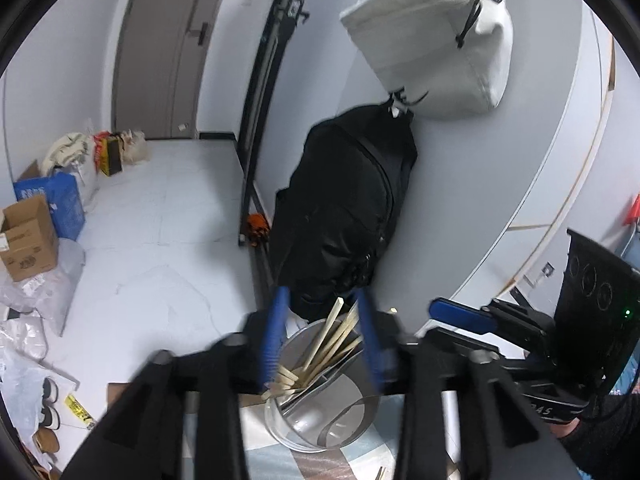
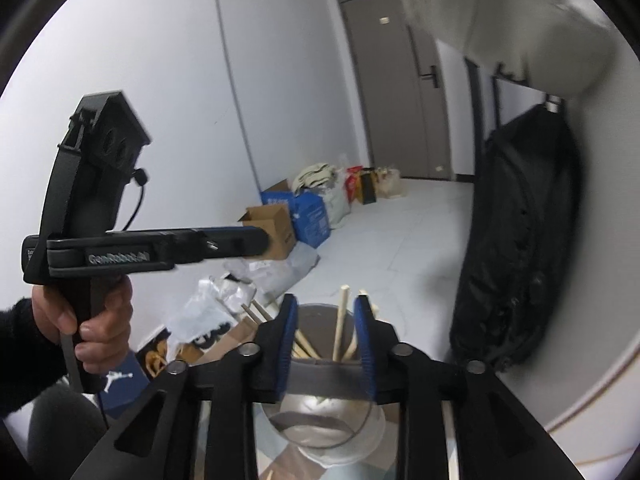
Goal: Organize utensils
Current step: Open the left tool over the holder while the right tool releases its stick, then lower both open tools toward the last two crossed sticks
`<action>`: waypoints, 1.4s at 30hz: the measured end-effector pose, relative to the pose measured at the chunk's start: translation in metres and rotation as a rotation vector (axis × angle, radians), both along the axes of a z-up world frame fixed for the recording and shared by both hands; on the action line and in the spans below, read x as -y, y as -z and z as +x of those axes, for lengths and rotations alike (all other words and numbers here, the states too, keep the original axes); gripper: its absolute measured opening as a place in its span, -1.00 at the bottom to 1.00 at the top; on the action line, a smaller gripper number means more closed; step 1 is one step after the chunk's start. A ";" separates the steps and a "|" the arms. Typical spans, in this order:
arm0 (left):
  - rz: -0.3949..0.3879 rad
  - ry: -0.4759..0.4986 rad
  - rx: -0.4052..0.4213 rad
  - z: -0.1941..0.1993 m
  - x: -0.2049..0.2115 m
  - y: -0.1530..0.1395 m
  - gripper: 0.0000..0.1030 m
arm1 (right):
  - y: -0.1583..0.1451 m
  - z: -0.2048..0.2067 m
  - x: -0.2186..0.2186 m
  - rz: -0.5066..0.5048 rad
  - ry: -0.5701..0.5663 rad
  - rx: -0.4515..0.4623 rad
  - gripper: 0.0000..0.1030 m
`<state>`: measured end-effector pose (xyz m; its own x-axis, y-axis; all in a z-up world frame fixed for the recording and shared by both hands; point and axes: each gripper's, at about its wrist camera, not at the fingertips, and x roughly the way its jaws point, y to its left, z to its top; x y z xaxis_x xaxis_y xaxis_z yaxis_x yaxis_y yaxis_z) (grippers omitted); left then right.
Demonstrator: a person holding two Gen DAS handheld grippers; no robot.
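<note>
A clear container [image 1: 320,408] stands on the counter [image 1: 280,460] near its edge, with a loose bundle of wooden chopsticks [image 1: 320,352] leaning in it at mixed angles, their tips fanned above the rim. Both tools hang just above it: the left gripper [image 1: 320,336] has its blue fingers [image 1: 274,336] partly apart with the chopstick tops showing between them, and the right gripper [image 2: 326,340] likewise stands partly open over the same container [image 2: 324,420], sticks [image 2: 342,320] rising in the gap. Neither pair of pads appears to press on anything. The main risk is judged to be the container itself: it looks light and tall for its base, so a finger nudging the rim or catching a slanted stick could tip it, and the floor [image 1: 160,220] lies right beyond. A second risk is a poor pick; closing on the crossed sticks could pinch several at once or lever others out. With both tools crowding one opening, the grippers could also knock each other. Motion blur makes exact contact hard to tell.
</note>
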<state>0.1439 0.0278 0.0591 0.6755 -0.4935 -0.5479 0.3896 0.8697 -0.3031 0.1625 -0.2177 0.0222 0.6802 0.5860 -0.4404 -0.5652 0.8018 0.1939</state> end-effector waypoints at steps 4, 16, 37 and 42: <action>0.027 -0.019 0.019 -0.018 0.001 -0.005 -0.04 | -0.005 -0.022 0.013 0.031 0.023 0.002 0.04; 0.050 -0.049 0.004 -0.068 0.015 0.010 0.03 | 0.002 -0.072 0.041 0.098 0.119 -0.033 0.74; 0.283 0.059 -0.306 -0.095 0.088 0.142 0.29 | 0.045 -0.099 0.101 0.200 0.243 -0.157 1.00; 0.375 0.113 -0.366 -0.092 0.115 0.162 0.29 | 0.050 -0.096 0.119 0.245 0.281 -0.195 1.00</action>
<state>0.0516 -0.0870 -0.1029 0.3615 -0.2773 -0.8902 0.4144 0.9031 -0.1130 0.0668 -0.3363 -0.0279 0.7463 0.4928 -0.4474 -0.2647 0.8365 0.4798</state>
